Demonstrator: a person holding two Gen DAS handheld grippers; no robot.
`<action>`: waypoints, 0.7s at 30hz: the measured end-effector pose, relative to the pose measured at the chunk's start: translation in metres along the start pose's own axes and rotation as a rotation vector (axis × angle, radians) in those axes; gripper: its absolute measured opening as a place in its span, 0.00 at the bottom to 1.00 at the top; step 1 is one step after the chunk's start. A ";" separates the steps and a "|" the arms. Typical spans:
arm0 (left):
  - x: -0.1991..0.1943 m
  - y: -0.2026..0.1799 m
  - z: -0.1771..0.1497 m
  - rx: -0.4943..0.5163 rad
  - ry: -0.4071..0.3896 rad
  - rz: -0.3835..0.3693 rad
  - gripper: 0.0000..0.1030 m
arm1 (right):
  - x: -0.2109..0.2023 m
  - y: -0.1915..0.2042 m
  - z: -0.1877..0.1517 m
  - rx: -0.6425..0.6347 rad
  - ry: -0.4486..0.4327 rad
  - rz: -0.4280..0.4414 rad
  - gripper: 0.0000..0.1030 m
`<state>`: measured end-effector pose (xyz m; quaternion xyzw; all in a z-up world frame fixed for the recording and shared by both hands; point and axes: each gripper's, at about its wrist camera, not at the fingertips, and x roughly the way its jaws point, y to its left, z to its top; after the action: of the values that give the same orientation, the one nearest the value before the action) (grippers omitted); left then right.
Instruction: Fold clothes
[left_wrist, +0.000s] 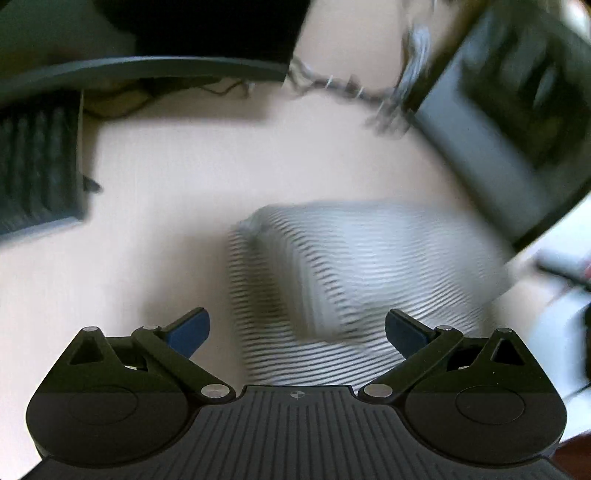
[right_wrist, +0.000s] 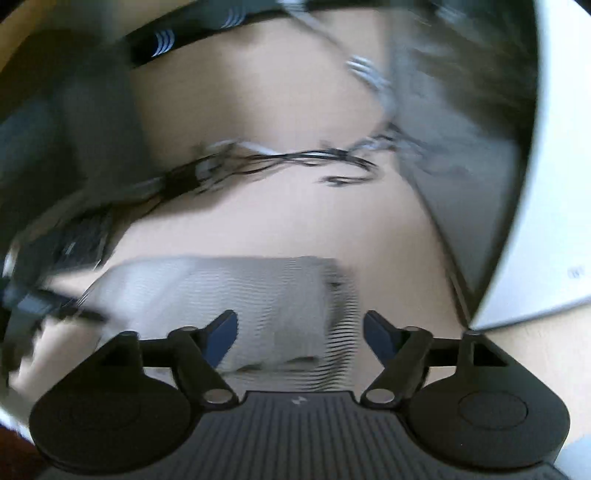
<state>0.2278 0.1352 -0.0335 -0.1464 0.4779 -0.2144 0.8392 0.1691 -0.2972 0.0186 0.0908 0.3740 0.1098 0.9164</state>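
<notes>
A black-and-white striped garment (left_wrist: 351, 273) lies folded in a compact block on the pale table (left_wrist: 184, 166). It also shows in the right wrist view (right_wrist: 240, 295). My left gripper (left_wrist: 297, 334) is open and empty, above the garment's near edge. My right gripper (right_wrist: 300, 338) is open and empty, above the garment's near right part. Both views are blurred by motion.
A dark keyboard (left_wrist: 37, 166) lies at the left and a monitor base (left_wrist: 147, 66) behind it. A dark box (left_wrist: 517, 122) stands at the right with tangled cables (left_wrist: 351, 88). Cables (right_wrist: 277, 162) and a white case (right_wrist: 546, 184) show in the right wrist view.
</notes>
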 end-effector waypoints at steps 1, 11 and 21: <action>-0.003 0.003 0.004 -0.061 -0.024 -0.056 1.00 | 0.006 -0.005 0.002 0.027 0.004 0.007 0.79; 0.047 -0.007 0.019 -0.214 0.016 -0.016 0.49 | 0.088 0.016 0.007 -0.038 0.145 0.118 0.43; 0.050 -0.014 0.094 -0.140 -0.132 0.050 0.29 | 0.155 0.039 0.094 -0.089 0.060 0.195 0.29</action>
<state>0.3291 0.1024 -0.0171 -0.2068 0.4390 -0.1494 0.8615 0.3380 -0.2264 -0.0089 0.0825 0.3857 0.2175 0.8928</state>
